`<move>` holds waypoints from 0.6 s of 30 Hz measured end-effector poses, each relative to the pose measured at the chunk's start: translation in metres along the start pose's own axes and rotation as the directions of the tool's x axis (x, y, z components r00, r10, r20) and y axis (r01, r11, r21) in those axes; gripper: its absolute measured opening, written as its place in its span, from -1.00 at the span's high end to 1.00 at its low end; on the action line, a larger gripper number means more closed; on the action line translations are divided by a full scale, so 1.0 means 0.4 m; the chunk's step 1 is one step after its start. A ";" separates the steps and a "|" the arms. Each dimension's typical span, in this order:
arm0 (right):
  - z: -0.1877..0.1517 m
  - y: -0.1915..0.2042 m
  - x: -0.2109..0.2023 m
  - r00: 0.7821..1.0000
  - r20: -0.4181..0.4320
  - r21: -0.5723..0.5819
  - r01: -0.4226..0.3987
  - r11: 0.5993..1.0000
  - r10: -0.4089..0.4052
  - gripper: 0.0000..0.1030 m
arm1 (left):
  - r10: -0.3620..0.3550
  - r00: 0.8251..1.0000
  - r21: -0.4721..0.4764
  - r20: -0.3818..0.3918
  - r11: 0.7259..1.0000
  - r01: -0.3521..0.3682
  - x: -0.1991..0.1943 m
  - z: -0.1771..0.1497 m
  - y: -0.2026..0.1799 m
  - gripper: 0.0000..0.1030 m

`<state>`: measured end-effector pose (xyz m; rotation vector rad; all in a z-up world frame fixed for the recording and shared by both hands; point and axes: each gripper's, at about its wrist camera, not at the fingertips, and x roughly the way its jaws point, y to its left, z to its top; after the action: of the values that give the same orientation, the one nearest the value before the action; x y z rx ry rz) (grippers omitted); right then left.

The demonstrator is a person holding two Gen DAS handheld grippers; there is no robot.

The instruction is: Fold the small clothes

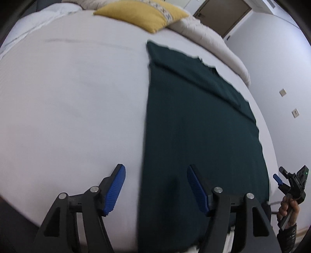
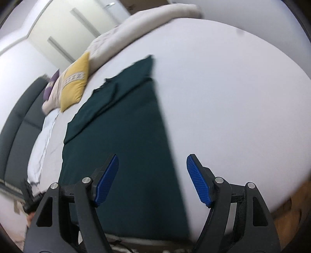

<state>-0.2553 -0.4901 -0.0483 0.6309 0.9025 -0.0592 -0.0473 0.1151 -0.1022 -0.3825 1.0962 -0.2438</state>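
Dark green cloth (image 1: 194, 120) flat on the white bed (image 1: 68, 97), folded long already. Left gripper (image 1: 156, 186) and right gripper (image 2: 152, 179) wide apart, holding nothing. More folds probably left.

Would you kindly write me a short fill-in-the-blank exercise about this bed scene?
1. The dark green garment lies on the white ____.
2. The pillow near the head of the bed is ____ with a patterned band.
3. The jaws of the left gripper and the right gripper both stand ____.
4. The garment's far end is folded over, and neither gripper is ____ anything.

Missing words: bed; yellow; open; holding
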 end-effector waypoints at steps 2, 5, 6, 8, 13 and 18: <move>-0.030 -0.057 -0.034 1.000 -0.017 0.042 0.013 0.999 -0.013 -0.39 | -0.004 1.000 0.016 -0.013 1.000 0.004 -0.006 -0.037 -0.011 -0.36; -0.063 -0.116 -0.042 0.998 -0.067 0.075 0.012 0.997 -0.007 -0.36 | -0.020 0.999 0.016 -0.034 1.000 0.021 -0.012 -0.066 -0.016 -0.37; -0.078 -0.133 -0.036 0.995 -0.103 0.087 0.011 0.996 -0.002 -0.33 | -0.029 0.999 0.015 -0.040 0.999 0.030 -0.014 -0.072 -0.018 -0.37; -0.105 -0.147 -0.034 0.990 -0.138 0.090 -0.006 0.996 0.018 -0.29 | -0.046 0.998 0.007 -0.050 0.999 0.047 -0.018 -0.078 -0.013 -0.37; -0.142 -0.135 -0.022 0.979 -0.202 0.051 -0.022 0.998 0.032 -0.27 | -0.074 0.994 0.003 -0.083 0.997 0.074 -0.019 -0.086 -0.008 -0.37; -0.160 -0.110 -0.008 0.966 -0.254 0.019 -0.032 0.999 0.036 0.04 | -0.083 0.989 0.011 -0.126 0.996 0.085 -0.019 -0.108 -0.006 -0.34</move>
<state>-0.3164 -0.4925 -0.0964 0.6779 1.1399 0.0474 -0.0894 0.1082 -0.1122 -0.4031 1.2027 -0.3552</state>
